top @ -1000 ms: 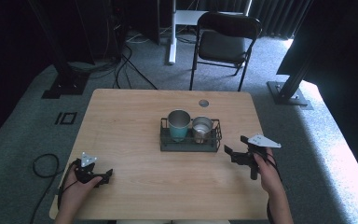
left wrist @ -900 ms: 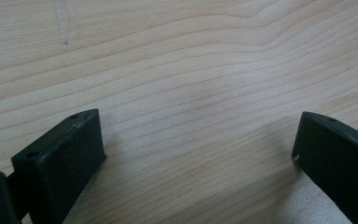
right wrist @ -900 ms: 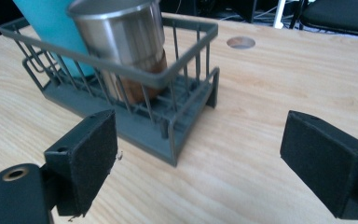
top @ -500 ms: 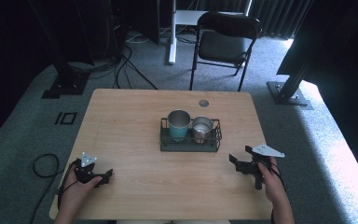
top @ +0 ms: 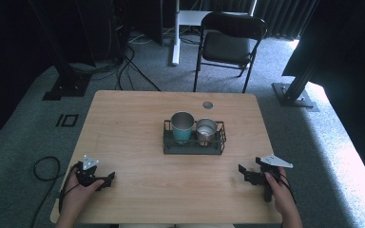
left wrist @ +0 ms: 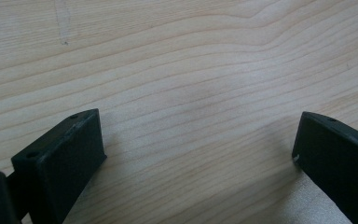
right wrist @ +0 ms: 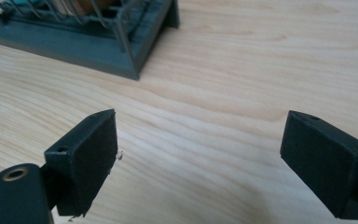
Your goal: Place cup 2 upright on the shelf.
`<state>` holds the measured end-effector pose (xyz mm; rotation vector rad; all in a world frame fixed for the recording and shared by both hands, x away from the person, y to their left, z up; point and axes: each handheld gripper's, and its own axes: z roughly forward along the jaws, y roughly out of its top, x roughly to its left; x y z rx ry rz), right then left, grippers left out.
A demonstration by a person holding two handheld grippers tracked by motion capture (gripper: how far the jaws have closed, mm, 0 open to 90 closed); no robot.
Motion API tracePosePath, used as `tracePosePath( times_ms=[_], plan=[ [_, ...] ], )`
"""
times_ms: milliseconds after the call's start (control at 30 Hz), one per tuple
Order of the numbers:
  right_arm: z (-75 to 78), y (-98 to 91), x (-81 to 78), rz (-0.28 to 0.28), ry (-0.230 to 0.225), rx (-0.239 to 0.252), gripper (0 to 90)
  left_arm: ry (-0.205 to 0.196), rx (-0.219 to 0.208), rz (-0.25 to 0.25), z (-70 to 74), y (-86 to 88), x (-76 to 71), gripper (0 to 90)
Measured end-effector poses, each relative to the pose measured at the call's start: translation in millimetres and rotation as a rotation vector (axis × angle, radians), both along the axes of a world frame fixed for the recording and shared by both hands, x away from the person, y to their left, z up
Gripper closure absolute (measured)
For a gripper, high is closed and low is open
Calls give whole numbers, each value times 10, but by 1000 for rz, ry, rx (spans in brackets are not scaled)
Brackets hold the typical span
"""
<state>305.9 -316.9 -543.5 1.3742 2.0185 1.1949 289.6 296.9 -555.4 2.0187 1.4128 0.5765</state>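
Note:
A dark wire rack [top: 193,146] stands in the middle of the wooden table [top: 138,123]. It holds a teal metal cup [top: 182,127] and, right of it, a smaller copper-coloured cup [top: 206,132]. My left gripper [top: 108,179] rests low at the table's front left corner, open, with bare wood between its jaws. My right gripper [top: 244,173] sits at the front right, open and empty, pointing left toward the rack. In the right gripper view the rack's corner [right wrist: 116,51] lies ahead at upper left, well apart from the fingertips [right wrist: 93,158].
A small round grommet [top: 207,105] is set in the table near its far edge. A black folding chair [top: 230,42] stands behind the table. Cables and stand feet lie on the grey carpet to the left and right.
My right gripper has drawn back toward the table's front right and sunk lower, away from the rack. The left gripper has stayed put.

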Motion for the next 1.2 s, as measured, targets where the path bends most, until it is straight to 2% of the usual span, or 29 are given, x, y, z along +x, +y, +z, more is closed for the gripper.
tracePosePath(
  times_ms=[267,367,433,567,700,867,1000,1133,1200],
  plan=[
    [-39,-59,-77,-45,27,-26,107,0,0,0,0,0,0,26],
    [-46,-72,-102,-101,42,-24,107,0,0,0,0,0,0,26],
    [-50,-80,-118,-112,48,-25,106,0,0,0,0,0,0,26],
    [-86,-87,-150,-135,74,-62,107,0,0,0,0,0,0,26],
    [-124,-74,-203,-143,100,-94,106,0,0,0,0,0,0,26],
    [-136,-58,-275,-165,138,-97,106,0,0,0,0,0,0,26],
    [-138,-22,-323,-169,138,-110,107,0,0,0,0,0,0,26],
    [-144,23,-349,-169,135,-168,106,0,0,0,0,0,-1,26],
    [-145,31,-350,-180,137,-166,106,0,0,0,0,-1,-1,27]
  ],
)
